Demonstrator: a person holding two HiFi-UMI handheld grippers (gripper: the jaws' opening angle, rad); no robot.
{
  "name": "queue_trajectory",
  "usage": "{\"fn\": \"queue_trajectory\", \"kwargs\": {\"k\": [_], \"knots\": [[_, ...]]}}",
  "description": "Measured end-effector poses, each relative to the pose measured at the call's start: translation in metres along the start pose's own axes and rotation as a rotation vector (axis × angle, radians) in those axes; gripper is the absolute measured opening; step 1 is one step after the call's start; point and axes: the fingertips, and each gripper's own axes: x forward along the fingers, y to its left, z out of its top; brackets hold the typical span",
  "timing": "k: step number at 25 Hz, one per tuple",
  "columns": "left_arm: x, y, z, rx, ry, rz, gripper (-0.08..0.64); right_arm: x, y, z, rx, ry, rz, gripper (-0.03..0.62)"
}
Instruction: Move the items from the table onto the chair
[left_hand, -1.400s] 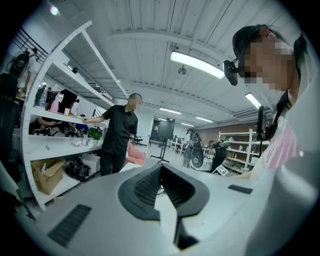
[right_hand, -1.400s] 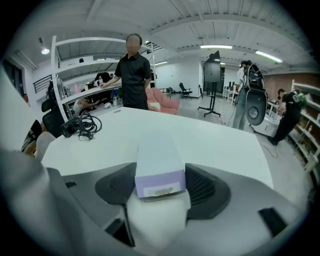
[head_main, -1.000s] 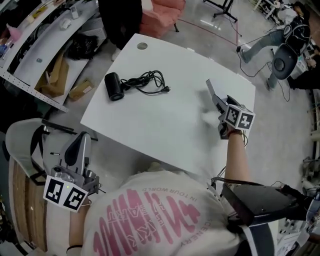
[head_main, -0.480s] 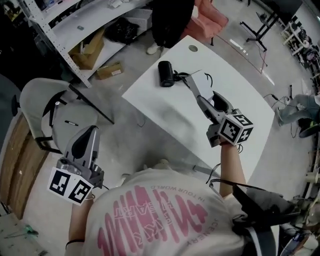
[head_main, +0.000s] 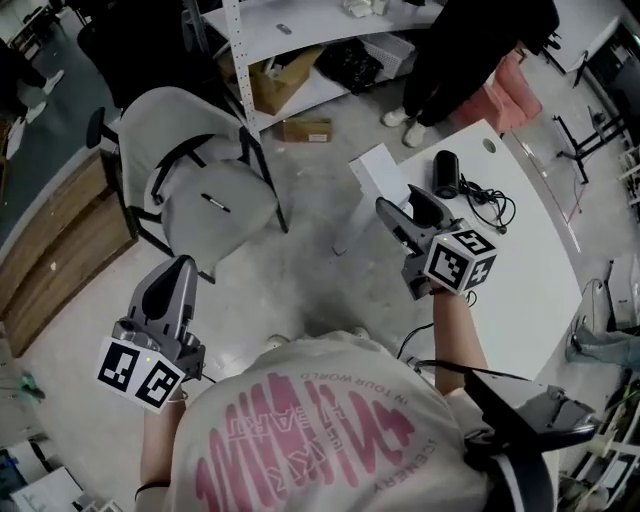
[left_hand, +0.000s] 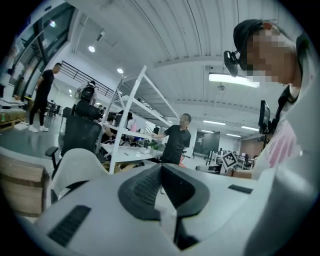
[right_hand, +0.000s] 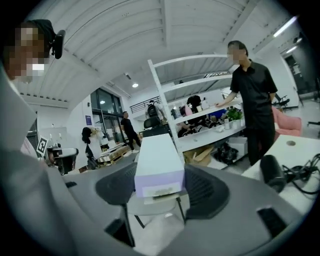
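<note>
Left gripper (head_main: 178, 270) at 8 o'clock: jaws pressed together, nothing in them, hanging low, likely just parked out of the way. Right gripper (head_main: 400, 202) at 1 pinches the white box (head_main: 378, 176) by its lavender end, in the air just off the table (head_main: 520, 270) corner and aimed at the chair (head_main: 235, 215) at 11, so I read it as mid-carry. Black corded device (head_main: 445, 172) sits on the table at 2, not yet moved.
</note>
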Motion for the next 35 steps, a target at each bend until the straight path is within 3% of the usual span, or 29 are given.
{"fn": "queue_trajectory", "kwargs": {"k": [7,13,17,23,28,35], "knots": [[-0.075,0.088,0.007,-0.037,-0.065,0.200,0.009,0.108,0.083,-0.011,-0.041,0.076,0.164,0.308],[-0.135,0.129,0.007,-0.080,-0.141,0.384,0.009,0.177,0.148,-0.021,-0.038,0.141,0.310,0.308],[-0.154,0.143,-0.002,-0.130,-0.159,0.457,0.009,0.212,0.179,-0.029,-0.051,0.188,0.380,0.308],[-0.151,0.163,-0.012,-0.184,-0.120,0.515,0.009,0.265,0.194,-0.048,-0.032,0.279,0.452,0.308],[-0.150,0.190,0.006,-0.201,-0.192,0.593,0.009,0.317,0.199,-0.063,-0.089,0.386,0.512,0.308],[-0.156,0.234,0.006,-0.288,-0.177,0.771,0.009,0.396,0.200,-0.103,-0.111,0.507,0.592,0.308]]}}
